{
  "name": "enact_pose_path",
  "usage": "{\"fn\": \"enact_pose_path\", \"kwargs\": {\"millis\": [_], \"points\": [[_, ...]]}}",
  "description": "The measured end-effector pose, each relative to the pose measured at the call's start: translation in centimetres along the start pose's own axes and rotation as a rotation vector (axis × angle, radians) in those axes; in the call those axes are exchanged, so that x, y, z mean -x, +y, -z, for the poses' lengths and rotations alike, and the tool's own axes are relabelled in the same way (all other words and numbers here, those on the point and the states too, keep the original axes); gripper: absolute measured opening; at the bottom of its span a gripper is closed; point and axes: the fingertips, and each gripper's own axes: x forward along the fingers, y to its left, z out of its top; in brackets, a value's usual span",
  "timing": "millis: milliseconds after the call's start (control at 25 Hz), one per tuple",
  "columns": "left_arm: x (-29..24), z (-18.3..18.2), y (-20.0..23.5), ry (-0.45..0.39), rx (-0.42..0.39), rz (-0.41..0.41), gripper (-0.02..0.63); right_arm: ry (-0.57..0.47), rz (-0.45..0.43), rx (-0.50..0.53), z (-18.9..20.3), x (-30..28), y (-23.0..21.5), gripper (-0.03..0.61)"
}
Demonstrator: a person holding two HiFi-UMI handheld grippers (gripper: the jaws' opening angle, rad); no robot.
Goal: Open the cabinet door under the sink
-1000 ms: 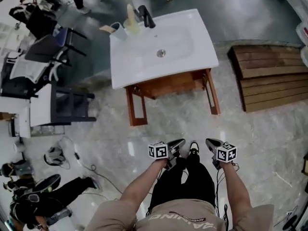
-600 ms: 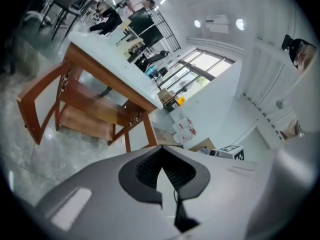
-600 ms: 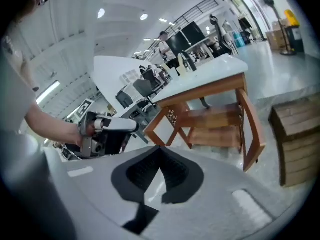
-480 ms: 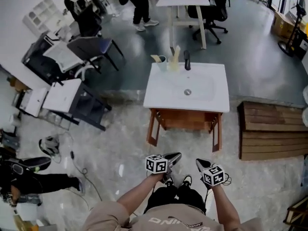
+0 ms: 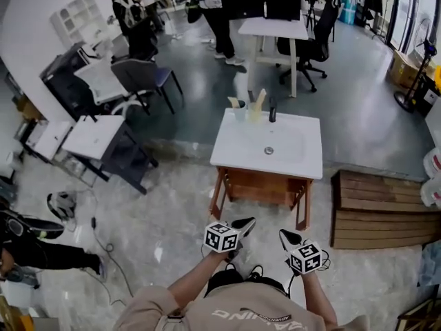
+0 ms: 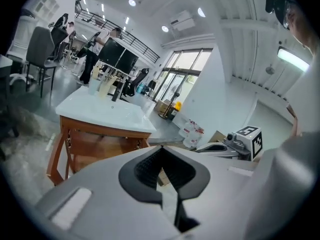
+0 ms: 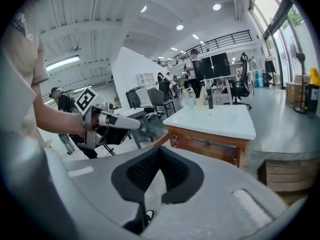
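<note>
though shut, tools (image 5: 246, 222) (image 5: 284, 235) far from cabinet (image 5: 263, 185)

The right gripper (image 7: 160, 148) fills the bottom of the frame. Its dark ribbed pads meet at the tips, and nothing sits between them. At middle left is the left gripper (image 7: 133, 124), with its marker cube on top and its jaws together, pointing toward the right of the frame. Right of centre stands the white sink (image 7: 215, 119) on its wooden cabinet (image 7: 210, 146), well apart from both grippers. A dark faucet (image 7: 210, 102) rises at the sink's far edge. Stacked wooden slats (image 7: 290, 176) lie at lower right.
</note>
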Motion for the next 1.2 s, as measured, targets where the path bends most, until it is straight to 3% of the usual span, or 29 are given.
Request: {"fn": "enact_pose_path", "kwargs": {"millis": [120,560,880,1200], "points": [[0.2,-1.8,-1.1,-0.013,-0.045,0.002,0.015,-0.041,0.032,0.015,-1.9,1.5,-0.1,0.002],[4.3,-10.5,-4.4,-0.126,-0.335,-0.013,0.015,-0.182,0.079,0.098,-10.8,3.3,1.1,0.002],[7.7,-14.5,-4.9,-0.198,-0.384,-0.052,0.015,-0.263,0.114,0.138,-16.0,4.5,3.5,0.002],[10.3,-19.8,-7.3,-0.322,-0.428,-0.023,0.017,-0.316,0.179,0.208,-20.0,7.2,5.2,0.002]]}}
